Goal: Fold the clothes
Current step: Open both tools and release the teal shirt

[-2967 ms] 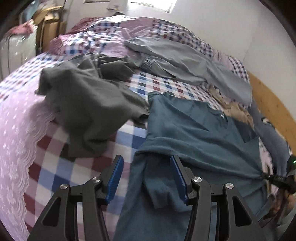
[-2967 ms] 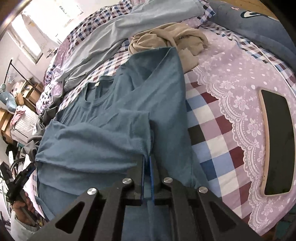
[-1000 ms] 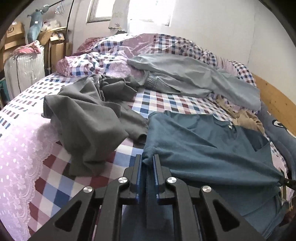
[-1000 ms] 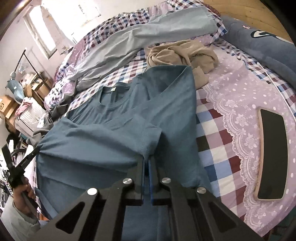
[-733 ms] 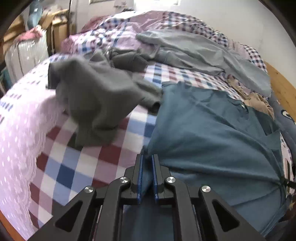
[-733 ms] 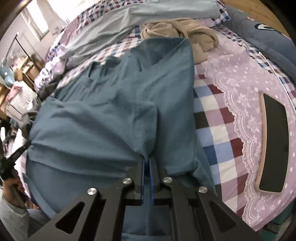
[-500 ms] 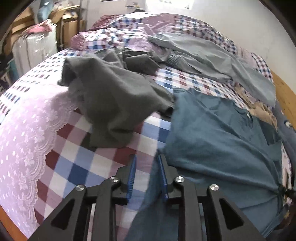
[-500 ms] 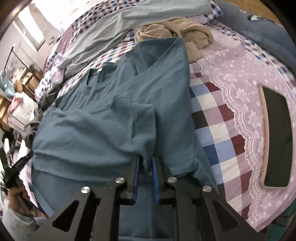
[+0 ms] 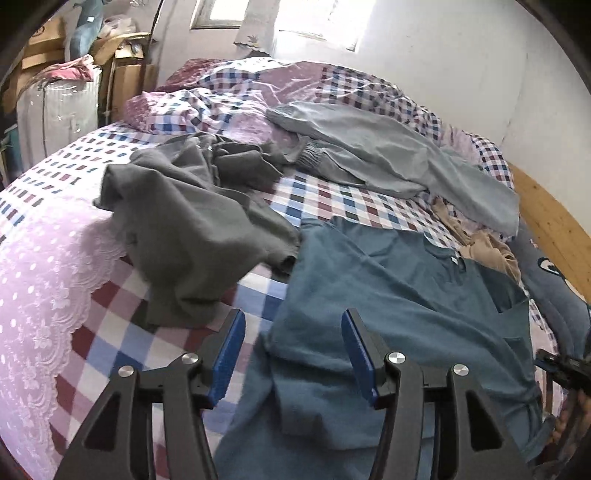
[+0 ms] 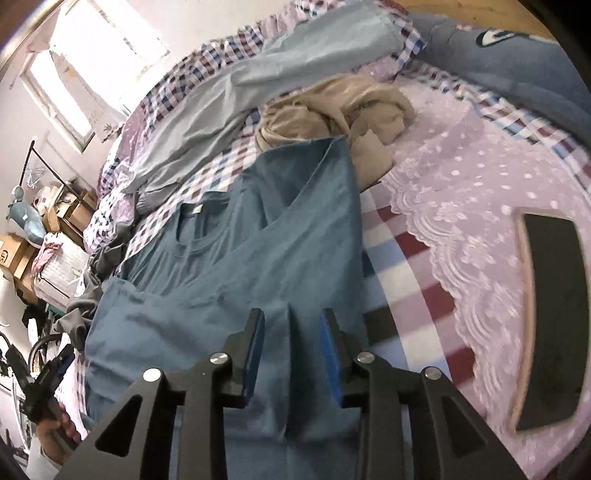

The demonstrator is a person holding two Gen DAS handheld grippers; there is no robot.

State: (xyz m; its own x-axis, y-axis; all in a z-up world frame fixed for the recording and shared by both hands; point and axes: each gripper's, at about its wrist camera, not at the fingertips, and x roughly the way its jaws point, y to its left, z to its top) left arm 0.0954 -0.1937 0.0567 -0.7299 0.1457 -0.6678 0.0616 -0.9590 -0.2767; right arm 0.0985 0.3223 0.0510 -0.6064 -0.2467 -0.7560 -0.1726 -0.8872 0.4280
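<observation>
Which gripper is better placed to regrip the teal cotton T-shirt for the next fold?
Right, probably. The right gripper is open straddling a raised crease of the teal cotton T-shirt; the left gripper, also open, sits over the shirt's edge, half above checked bedsheet.

My left wrist camera sits low over the near edge of the bed (image 9: 55, 295), looking along my left gripper (image 9: 291, 354) across the teal shirt (image 9: 388, 295) toward the window (image 9: 314, 26) beyond it. My right wrist camera looks along my right gripper (image 10: 291, 354) from the shirt's (image 10: 258, 277) opposite side, close above its hem, facing the same window (image 10: 92, 74) at an angle. Both views share the shirt and the light grey garment (image 9: 388, 155) past its collar (image 10: 258, 81). Each view catches what seems to be the other gripper at the shirt's far edge, blurred.
</observation>
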